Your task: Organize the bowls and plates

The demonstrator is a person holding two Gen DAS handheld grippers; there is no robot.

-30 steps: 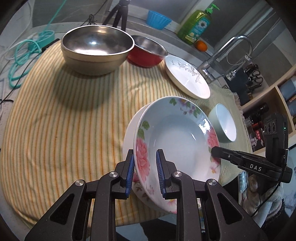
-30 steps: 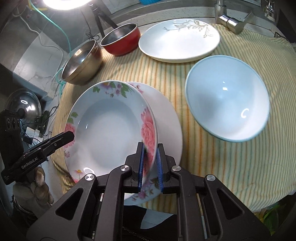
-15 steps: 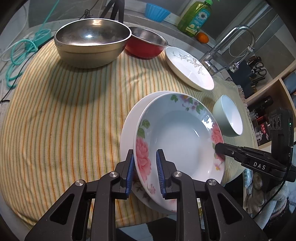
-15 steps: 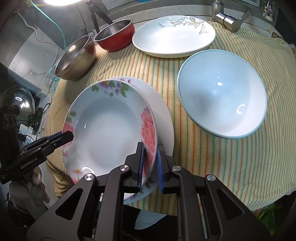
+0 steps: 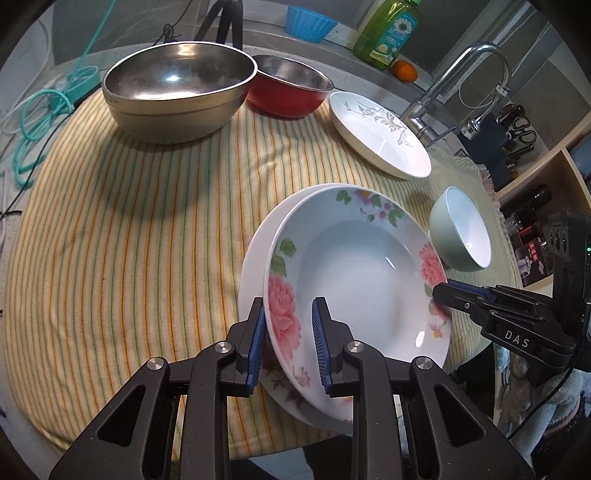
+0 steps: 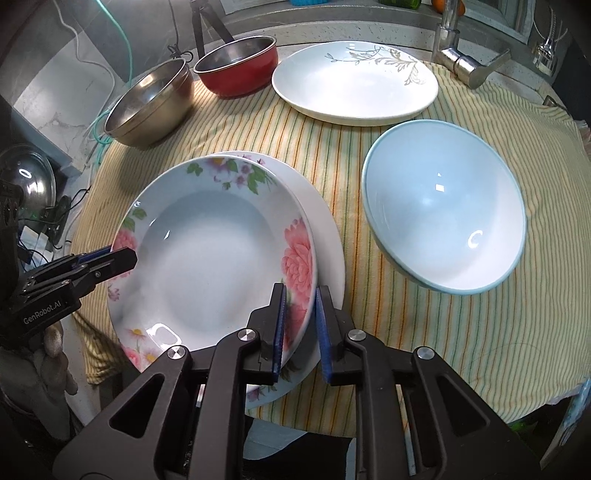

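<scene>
A deep plate with pink flowers [image 5: 354, 291] [image 6: 207, 266] lies on a flat white plate [image 5: 255, 254] [image 6: 328, 236] at the near edge of the striped cloth. My left gripper [image 5: 288, 328] straddles the flowered plate's left rim with a gap on each side; it also shows in the right wrist view [image 6: 110, 258]. My right gripper [image 6: 299, 321] straddles its right rim, slightly parted; it also shows in the left wrist view [image 5: 447, 291]. A pale green bowl [image 5: 461, 236] [image 6: 443, 221] stands to the right.
A white plate with a grey leaf pattern [image 5: 376, 133] [image 6: 354, 85], a red bowl [image 5: 288, 88] [image 6: 236, 70] and a steel bowl [image 5: 177, 99] [image 6: 151, 103] stand at the back. A tap [image 5: 454, 81] and soap bottle [image 5: 388, 33] are behind.
The flowered plate has come down from a tilt above the white plate and now lies on it. Both grippers have loosened on its rim.
</scene>
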